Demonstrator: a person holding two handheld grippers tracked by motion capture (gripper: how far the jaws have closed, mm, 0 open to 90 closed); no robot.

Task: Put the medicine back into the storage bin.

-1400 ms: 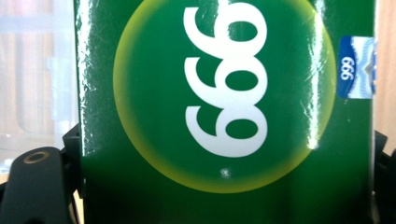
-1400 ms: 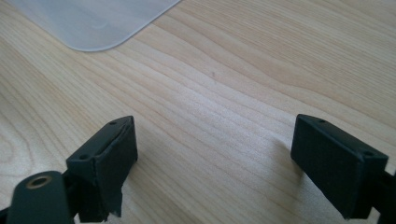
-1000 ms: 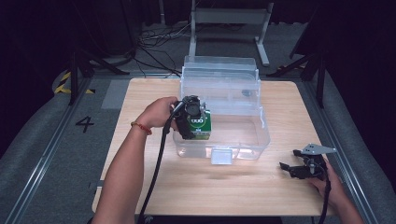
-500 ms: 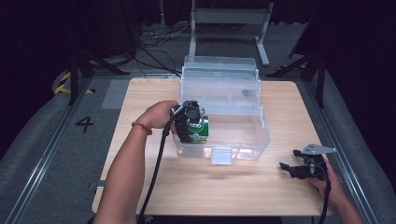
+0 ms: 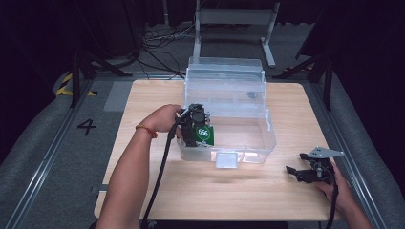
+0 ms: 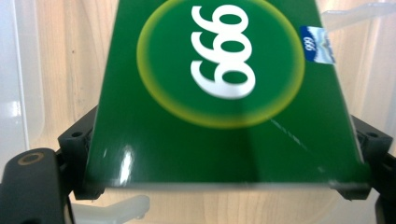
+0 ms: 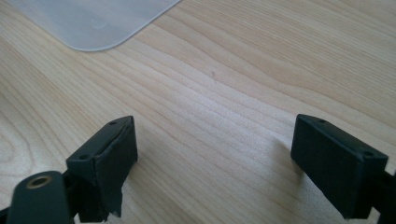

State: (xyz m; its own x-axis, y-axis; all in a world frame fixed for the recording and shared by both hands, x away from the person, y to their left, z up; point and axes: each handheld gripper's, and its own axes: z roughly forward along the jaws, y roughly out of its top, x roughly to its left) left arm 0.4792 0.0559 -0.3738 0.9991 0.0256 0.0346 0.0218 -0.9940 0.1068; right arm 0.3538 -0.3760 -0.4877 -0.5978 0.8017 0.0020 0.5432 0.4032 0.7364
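Note:
A green box (image 5: 204, 134) with white digits in a yellow-edged circle is held between the jaws of my left gripper (image 5: 193, 131), at the near left corner of a clear plastic bin (image 5: 267, 138). In the left gripper view the green box (image 6: 224, 93) spans the whole gap, and both black jaws of the left gripper (image 6: 224, 154) press on its sides, with the bin's floor below. My right gripper (image 5: 298, 172) rests at the table's near right, open. In its own view the right gripper (image 7: 224, 158) has only bare wood between its jaws.
The bin's lid (image 5: 224, 76) stands open at the back, and a latch tab (image 5: 226, 160) sticks out at its front. A translucent plastic corner (image 7: 93, 23) lies ahead of the right gripper. The wooden table (image 5: 239, 195) has dark floor and a metal stand (image 5: 234, 19) beyond it.
My left gripper has sunk a little with the green box, lower into the bin's near left corner. The right gripper has not moved.

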